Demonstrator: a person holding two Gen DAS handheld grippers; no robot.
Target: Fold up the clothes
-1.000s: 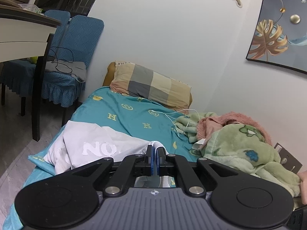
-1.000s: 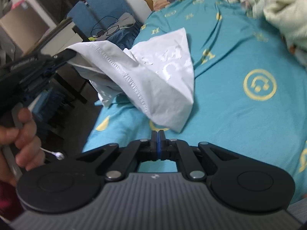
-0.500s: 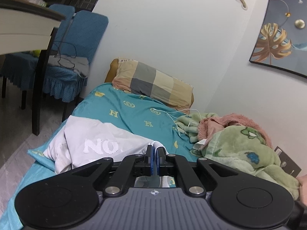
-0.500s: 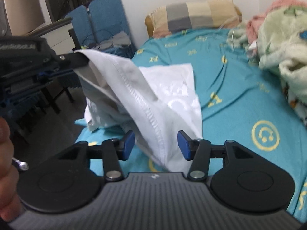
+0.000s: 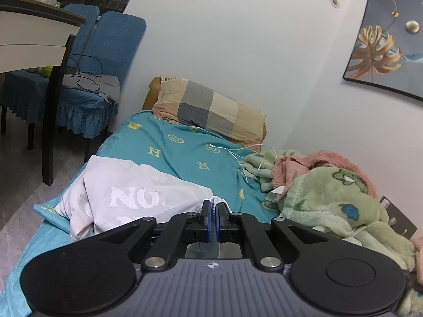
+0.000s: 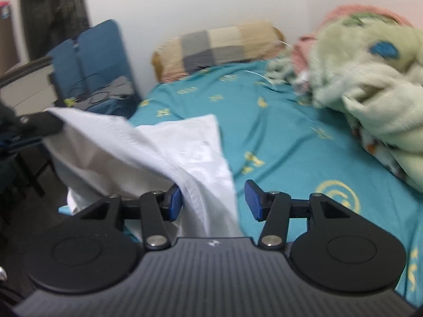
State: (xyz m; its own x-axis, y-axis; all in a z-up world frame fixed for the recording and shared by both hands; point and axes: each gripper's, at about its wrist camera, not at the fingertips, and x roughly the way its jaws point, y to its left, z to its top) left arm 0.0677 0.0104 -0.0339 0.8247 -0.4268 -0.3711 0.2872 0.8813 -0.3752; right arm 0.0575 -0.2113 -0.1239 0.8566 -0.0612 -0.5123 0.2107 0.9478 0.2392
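Observation:
A white T-shirt (image 5: 127, 192) with pale printed letters lies crumpled on the near left part of the teal bed sheet (image 5: 185, 155). My left gripper (image 5: 213, 211) is shut on the shirt's hem and holds that edge up. In the right wrist view the shirt (image 6: 185, 158) hangs from the left gripper (image 6: 39, 124) at the left. My right gripper (image 6: 213, 203) is open, and the shirt's stitched edge drapes down between its blue pads (image 6: 253, 202).
A checked pillow (image 5: 211, 111) lies at the head of the bed by the wall. A green and pink blanket heap (image 5: 333, 200) fills the bed's right side, with a white cable (image 5: 246, 158) beside it. Blue chairs (image 5: 100, 79) and a table (image 5: 34, 34) stand left.
My right gripper was shut a second ago and has opened wide, with the shirt edge now between its pads. It tilted up toward the pillow. My left gripper stays shut on the hem.

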